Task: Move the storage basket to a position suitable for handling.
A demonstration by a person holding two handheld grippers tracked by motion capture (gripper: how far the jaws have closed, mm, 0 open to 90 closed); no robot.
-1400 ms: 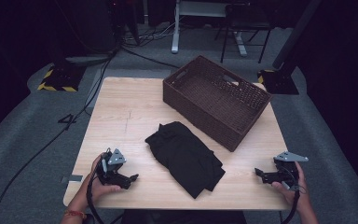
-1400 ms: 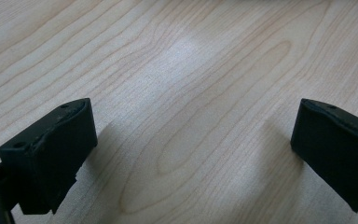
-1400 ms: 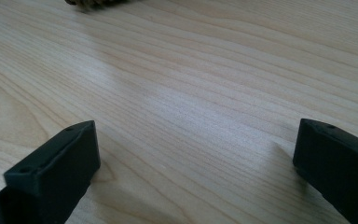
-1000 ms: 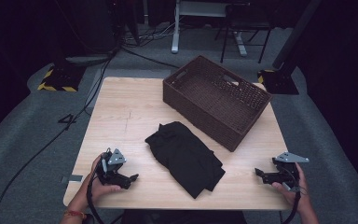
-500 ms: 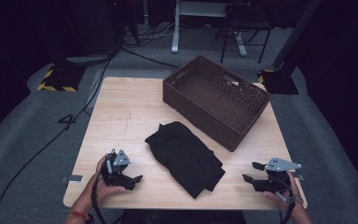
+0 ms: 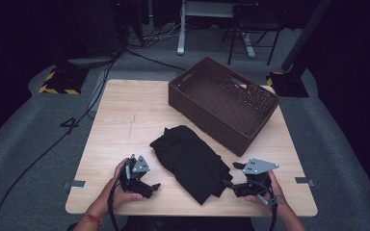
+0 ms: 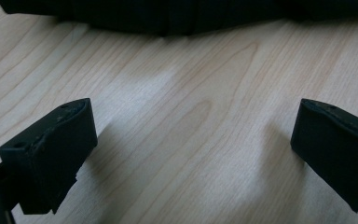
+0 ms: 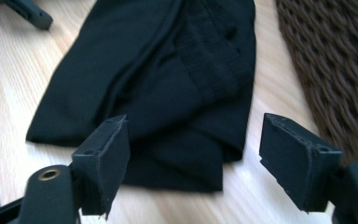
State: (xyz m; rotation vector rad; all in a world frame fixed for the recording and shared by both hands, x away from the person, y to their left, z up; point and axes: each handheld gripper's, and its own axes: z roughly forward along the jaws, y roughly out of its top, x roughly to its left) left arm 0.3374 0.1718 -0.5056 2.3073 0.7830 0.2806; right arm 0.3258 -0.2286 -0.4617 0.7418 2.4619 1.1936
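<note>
A folded black garment (image 6: 190, 161) lies on the wooden table (image 6: 125, 115), just in front of a dark wicker basket (image 6: 207, 120). My left gripper (image 6: 154, 187) rests low at the garment's near left side. Its jaws stand open over bare wood (image 7: 193, 135), and the cloth's edge (image 7: 177, 14) lies just ahead. My right gripper (image 6: 229, 184) is at the garment's near right corner. Its jaws have just been opening and stand open (image 8: 193, 149). The cloth (image 8: 168, 84) lies ahead of and between them without being pressed. The basket's wall (image 8: 326, 60) is at the right.
The basket stands empty at the table's back right. Bare wood stretches across the table's left and far side. On the floor beyond are cables (image 6: 77, 120), a yellow-and-black striped base (image 6: 60, 82) and furniture legs (image 6: 180, 33).
My right gripper has moved left, up to the garment's corner. The left gripper has shifted right, closer to the cloth. The garment and basket have not moved.
</note>
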